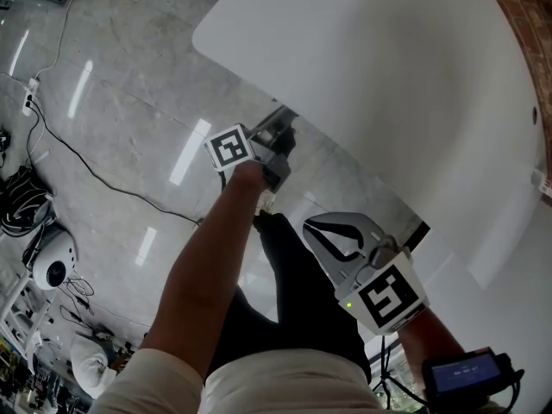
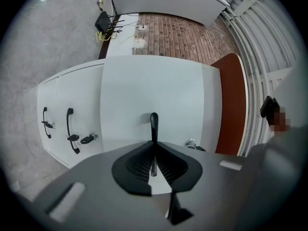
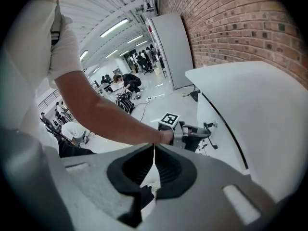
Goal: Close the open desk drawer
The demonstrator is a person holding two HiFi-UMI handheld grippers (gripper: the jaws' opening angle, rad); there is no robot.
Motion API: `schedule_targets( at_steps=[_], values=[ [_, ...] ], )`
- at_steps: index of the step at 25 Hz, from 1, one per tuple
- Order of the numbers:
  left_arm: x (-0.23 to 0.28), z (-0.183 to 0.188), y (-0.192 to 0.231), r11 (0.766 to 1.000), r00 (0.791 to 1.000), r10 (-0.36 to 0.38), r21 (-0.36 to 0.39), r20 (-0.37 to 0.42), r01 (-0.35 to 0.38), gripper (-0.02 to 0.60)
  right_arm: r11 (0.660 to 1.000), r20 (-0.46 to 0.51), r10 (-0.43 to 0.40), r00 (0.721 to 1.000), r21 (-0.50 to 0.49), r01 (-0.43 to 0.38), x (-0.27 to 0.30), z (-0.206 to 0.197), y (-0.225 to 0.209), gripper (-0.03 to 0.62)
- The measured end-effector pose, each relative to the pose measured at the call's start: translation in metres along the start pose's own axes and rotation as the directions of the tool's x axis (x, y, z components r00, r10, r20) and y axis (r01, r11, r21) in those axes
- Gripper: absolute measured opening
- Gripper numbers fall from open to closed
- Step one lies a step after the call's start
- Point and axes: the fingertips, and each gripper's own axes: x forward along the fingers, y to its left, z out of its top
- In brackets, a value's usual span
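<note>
The white drawer front [image 2: 149, 95] fills the middle of the left gripper view, and its black handle [image 2: 153, 121] rises between the jaws. My left gripper [image 2: 153, 148] is shut on that handle. From the head view the left gripper [image 1: 280, 143] sits at the edge of the white desk top [image 1: 388, 84]; I cannot tell how far out the drawer stands. My right gripper [image 1: 310, 226] hangs lower, in front of the desk, shut with nothing in it. The right gripper view shows its jaws [image 3: 154, 147] pressed together, and beyond them the left gripper [image 3: 192, 133] at the desk's front.
Two more black handles [image 2: 70, 129] and a key in a lock [image 2: 89, 138] sit on fronts to the left. A brick wall [image 3: 240, 28] stands behind the desk. Cables [image 1: 78, 162] run over the glossy floor, and gear [image 1: 52, 266] is piled at the left.
</note>
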Motion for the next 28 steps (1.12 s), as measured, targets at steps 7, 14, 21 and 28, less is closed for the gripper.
schedule_targets(
  at_steps=[7,14,21,28],
  values=[
    [0.018,0.008,-0.005,1.000,1.000,-0.025,-0.006,-0.005,0.024,0.021,1.000,-0.021,0.007,1.000,0.012,-0.007,0.002,-0.003,0.000,0.008],
    [0.021,0.012,-0.007,0.999,0.999,-0.037,-0.005,0.005,0.037,0.023,1.000,-0.028,0.009,1.000,0.026,-0.008,0.004,-0.007,-0.001,0.008],
    [0.026,0.010,-0.007,0.999,0.999,-0.045,-0.002,-0.009,0.045,0.023,1.000,-0.032,0.009,0.999,0.027,-0.008,0.004,-0.008,-0.001,0.008],
    [0.032,0.012,0.003,0.999,1.000,0.004,0.054,-0.022,-0.003,0.028,0.999,-0.040,0.000,0.999,0.033,0.001,0.006,-0.013,-0.006,0.008]
  ],
)
